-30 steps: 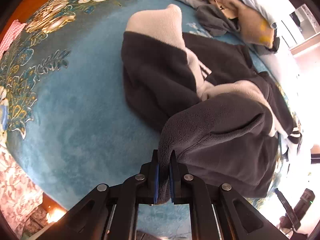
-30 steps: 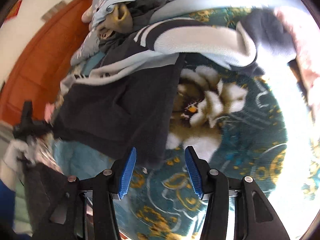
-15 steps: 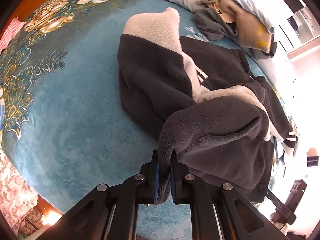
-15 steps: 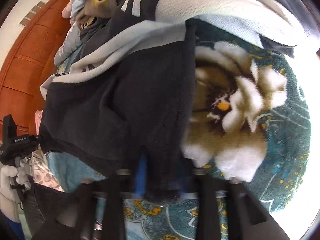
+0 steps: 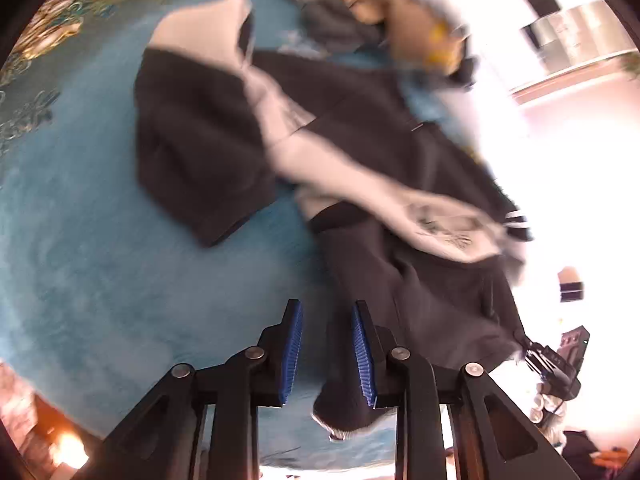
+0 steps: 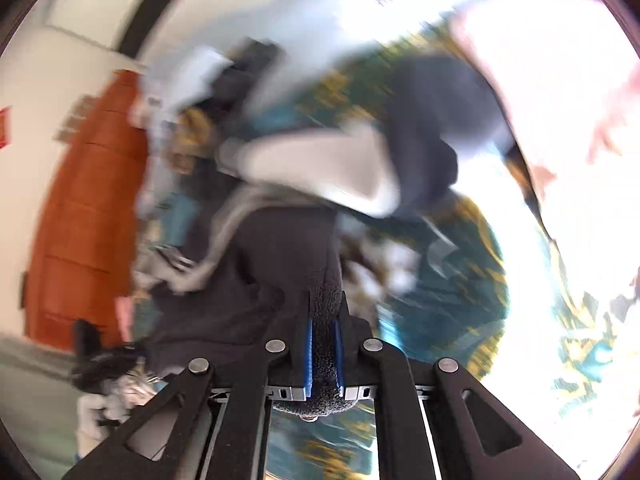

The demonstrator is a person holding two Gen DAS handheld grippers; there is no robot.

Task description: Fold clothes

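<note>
Teal floral blanket (image 5: 100,240), left tongs (image 5: 326,344) opening beside dark fleece garment (image 5: 420,288), right tongs (image 6: 323,344) clenched on it

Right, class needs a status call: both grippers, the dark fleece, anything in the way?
Left gripper opening, fleece hem loose between its fingers. Right gripper shut on dark fleece. Clothes pile beyond, not blocking.

No readable text in either view; a dark printed graphic on the pale sleeve (image 5: 444,228) of the fleece garment (image 5: 200,152) is too blurred to read
</note>
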